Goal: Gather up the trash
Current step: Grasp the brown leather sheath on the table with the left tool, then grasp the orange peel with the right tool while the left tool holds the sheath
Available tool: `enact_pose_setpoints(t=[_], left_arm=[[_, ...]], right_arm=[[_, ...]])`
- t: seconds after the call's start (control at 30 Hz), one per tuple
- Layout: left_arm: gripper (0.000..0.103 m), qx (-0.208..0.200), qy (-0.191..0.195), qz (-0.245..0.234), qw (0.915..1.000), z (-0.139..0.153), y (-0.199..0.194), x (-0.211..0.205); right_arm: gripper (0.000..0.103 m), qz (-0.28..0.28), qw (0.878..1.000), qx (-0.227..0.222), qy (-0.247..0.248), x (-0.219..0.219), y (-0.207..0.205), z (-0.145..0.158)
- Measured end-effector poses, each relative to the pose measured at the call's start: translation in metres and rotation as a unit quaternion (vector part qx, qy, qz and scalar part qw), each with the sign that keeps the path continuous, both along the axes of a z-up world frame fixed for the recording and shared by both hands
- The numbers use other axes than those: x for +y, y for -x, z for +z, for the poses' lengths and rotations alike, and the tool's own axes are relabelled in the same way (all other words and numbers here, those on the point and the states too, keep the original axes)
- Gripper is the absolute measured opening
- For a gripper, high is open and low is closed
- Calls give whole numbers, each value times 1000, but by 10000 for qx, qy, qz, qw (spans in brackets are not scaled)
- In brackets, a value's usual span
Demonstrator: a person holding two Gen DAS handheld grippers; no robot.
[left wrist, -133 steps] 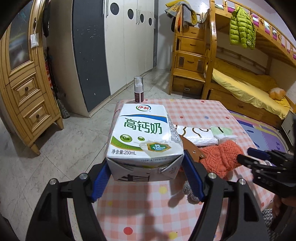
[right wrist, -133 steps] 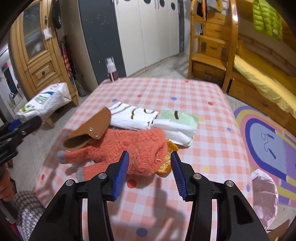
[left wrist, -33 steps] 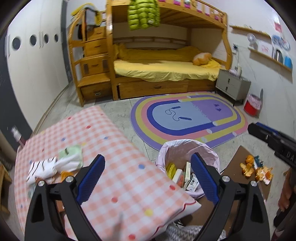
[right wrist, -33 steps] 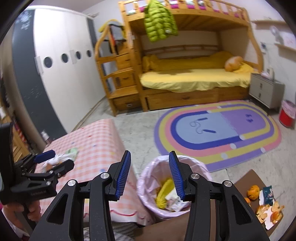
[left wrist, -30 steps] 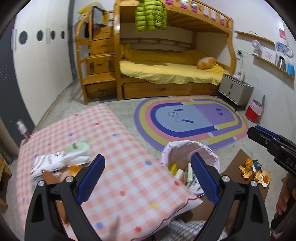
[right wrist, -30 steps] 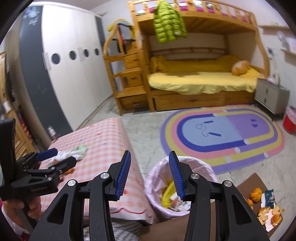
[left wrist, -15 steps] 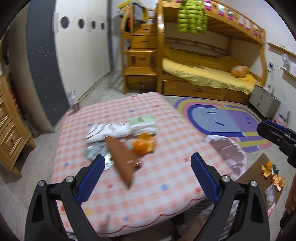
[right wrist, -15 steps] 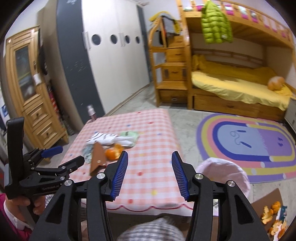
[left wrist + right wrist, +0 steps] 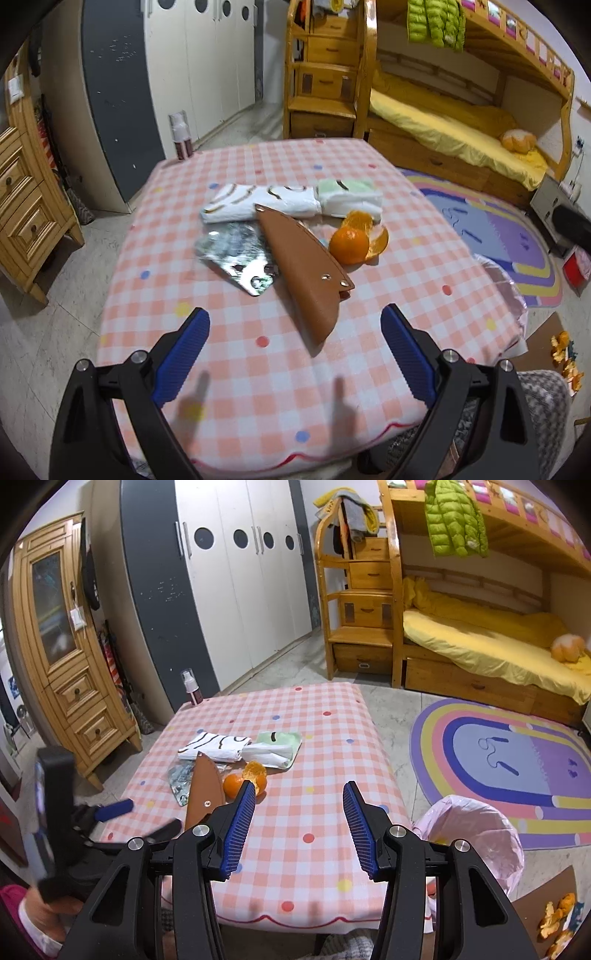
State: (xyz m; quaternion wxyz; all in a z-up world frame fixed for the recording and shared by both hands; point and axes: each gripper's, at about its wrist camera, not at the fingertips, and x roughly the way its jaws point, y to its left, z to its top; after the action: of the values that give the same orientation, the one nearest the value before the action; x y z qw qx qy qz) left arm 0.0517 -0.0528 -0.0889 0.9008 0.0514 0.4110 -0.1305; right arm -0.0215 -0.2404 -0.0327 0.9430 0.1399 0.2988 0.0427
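Blue ribbed pads lined both pairs of tongs, and neither pair held anything. The left tongs [image 9: 295, 332] stood spread wide over the near edge of the table [image 9: 369, 406]; the milk carton clamped there a few seconds earlier was gone, and a second ago these tongs had been over the pink-lined bin, so I judged that piece delivered. The right tongs [image 9: 298, 814] were about half spread, had just been opening a little, and had only air between the pads.

Both views had swung back from the bin to the table, which suggested the next piece was being chosen. Just beyond the left tongs lay a brown leather sheath [image 9: 303, 266], its far end overlapping a crumpled foil wrapper [image 9: 234, 258]. Beside the sheath sat a peeled orange [image 9: 349, 245] in its open peel, likely the remaining trash along with the foil. Behind them lay two folded tissue packs [image 9: 291, 201], touching end to end.

The near half of the table was bare cloth, giving open room to come in low. The sheath's edge lay close against both foil and orange, so a grab at either risked dragging it. The bin [image 9: 476, 834] stood on the floor just off the table's near right corner, its mouth open.
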Motion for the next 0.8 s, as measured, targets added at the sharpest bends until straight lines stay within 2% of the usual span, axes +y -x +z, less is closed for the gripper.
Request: enact_pose_setpoints(t=[0.17, 0.47, 0.5, 0.57, 0.67, 0.8], left_arm=[[90, 97, -210, 129, 9996, -24, -27, -23], [76, 324, -547, 286, 9976, -44, -55, -38], [75, 301, -538, 274, 9977, -45, -54, -38], [61, 327, -476, 167, 9982, -43, -53, -38], [59, 332, -488, 54, 9982, -40, -49, -34], [50, 291, -154, -20, 9995, -27, -35, -14]], right_arm=[[51, -54, 9998, 139, -89, -4, -12, -11], [51, 20, 9994, 337, -119, -1, -20, -25], [51, 38, 9993, 357, -118, 1, -22, -26], [51, 70, 9992, 374, -106, 3, -21, -27], [51, 112, 9991, 393, -74, 6, -20, -27], [51, 199, 9989, 430, -35, 14, -21, -29]])
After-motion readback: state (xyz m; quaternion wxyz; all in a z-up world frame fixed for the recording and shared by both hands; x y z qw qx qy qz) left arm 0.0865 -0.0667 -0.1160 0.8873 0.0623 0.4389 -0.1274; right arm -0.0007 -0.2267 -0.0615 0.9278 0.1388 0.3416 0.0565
